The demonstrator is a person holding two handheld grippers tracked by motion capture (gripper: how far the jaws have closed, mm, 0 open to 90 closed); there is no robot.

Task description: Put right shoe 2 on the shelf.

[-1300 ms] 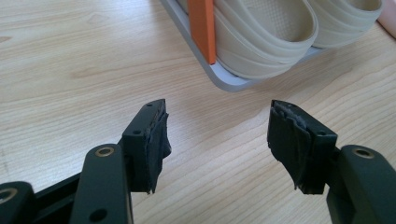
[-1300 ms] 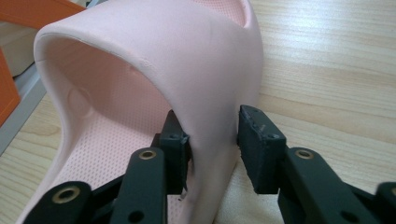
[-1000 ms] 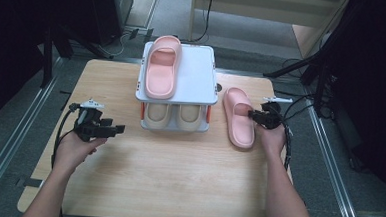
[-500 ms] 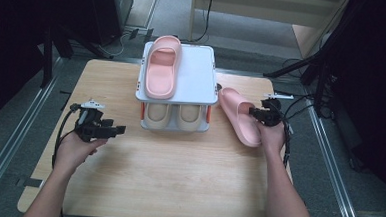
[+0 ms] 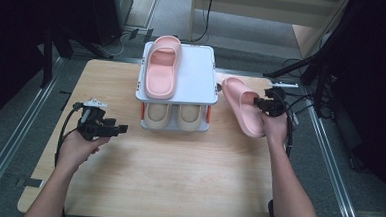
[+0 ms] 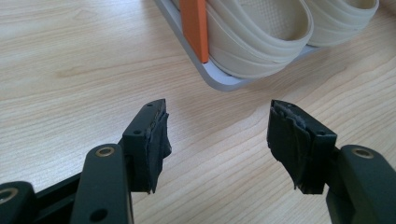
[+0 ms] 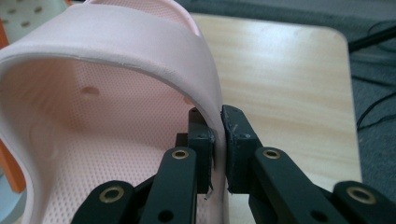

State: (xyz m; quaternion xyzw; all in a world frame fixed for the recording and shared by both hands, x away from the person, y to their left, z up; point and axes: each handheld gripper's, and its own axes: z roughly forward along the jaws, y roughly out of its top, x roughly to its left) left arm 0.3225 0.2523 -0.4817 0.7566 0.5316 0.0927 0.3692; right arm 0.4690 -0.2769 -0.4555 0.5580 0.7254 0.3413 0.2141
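A pink slipper (image 5: 241,106) is held at the right side of the surface (image 5: 152,186), just right of a small two-level shoe rack (image 5: 202,76). It looks lifted and tilted, its toe end pointing toward the far edge and leaning toward the rack's right side, its heel end toward the near right. The right tongs (image 5: 261,104) grip it from the right: in the right gripper view the two black jaws are clamped on the edge of the slipper's strap (image 7: 140,51), one jaw inside the strap and one outside, with the perforated pink footbed (image 7: 107,140) spread out to the left of the tongs (image 7: 218,140). The person's right hand (image 5: 274,127) holds these tongs near the surface's right edge.

A second pink slipper (image 5: 161,67) lies on the left half of the rack's white top shelf, toe toward the far edge. On the lower shelf a pair of beige slippers (image 5: 176,115) sits side by side between orange posts (image 5: 142,111).

The left tongs (image 5: 122,129) are held by the left hand (image 5: 79,147) over the left part of the surface, well apart from the held slipper and pointing toward the rack. Their jaws stand wide apart with nothing between them; in the left gripper view bare wood lies under the tongs (image 6: 217,135), and beyond them the corner of the rack's grey base (image 6: 224,81), an orange post and the beige slippers (image 6: 261,37).
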